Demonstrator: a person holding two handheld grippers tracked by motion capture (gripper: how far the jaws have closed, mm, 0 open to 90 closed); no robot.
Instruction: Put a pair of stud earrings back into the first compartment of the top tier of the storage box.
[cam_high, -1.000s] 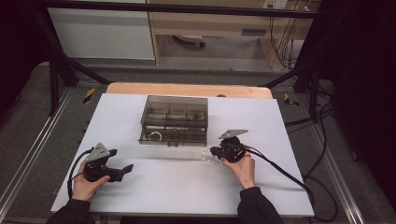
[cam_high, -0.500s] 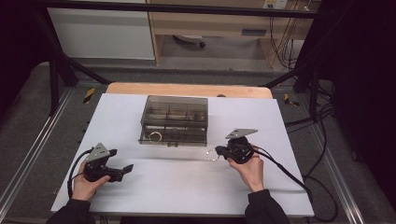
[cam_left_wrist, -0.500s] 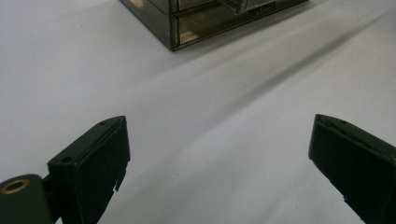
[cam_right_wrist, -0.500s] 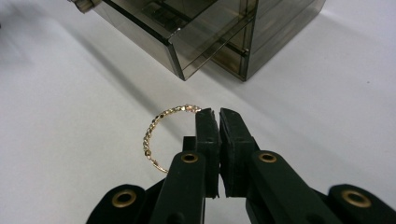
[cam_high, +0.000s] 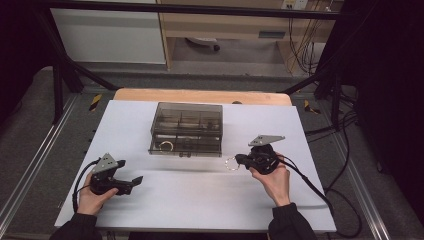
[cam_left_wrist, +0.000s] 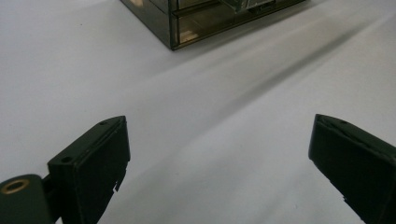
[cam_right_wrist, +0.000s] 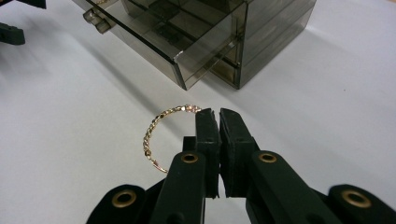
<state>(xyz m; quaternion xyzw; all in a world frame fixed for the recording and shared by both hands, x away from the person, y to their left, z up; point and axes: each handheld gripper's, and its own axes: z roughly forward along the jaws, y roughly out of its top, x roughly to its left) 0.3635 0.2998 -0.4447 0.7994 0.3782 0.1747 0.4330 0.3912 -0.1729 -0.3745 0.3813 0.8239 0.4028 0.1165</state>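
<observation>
I see a thin gold beaded bracelet (cam_right_wrist: 161, 133), a small hoop of tiny links, clamped in my right tool (cam_right_wrist: 219, 114), whose flat black pads are pressed together on its edge. It hangs just above the smooth white bench (cam_high: 200, 200), near the front right corner of a smoky see-through plastic box (cam_high: 186, 129) with small compartments. The box's lower drawer (cam_right_wrist: 154, 35) stands pulled out; a second gold ring (cam_high: 166, 146) lies inside it. My left tool (cam_left_wrist: 219, 154) rests well apart on the bench, pads spread wide, gripping nothing.
</observation>
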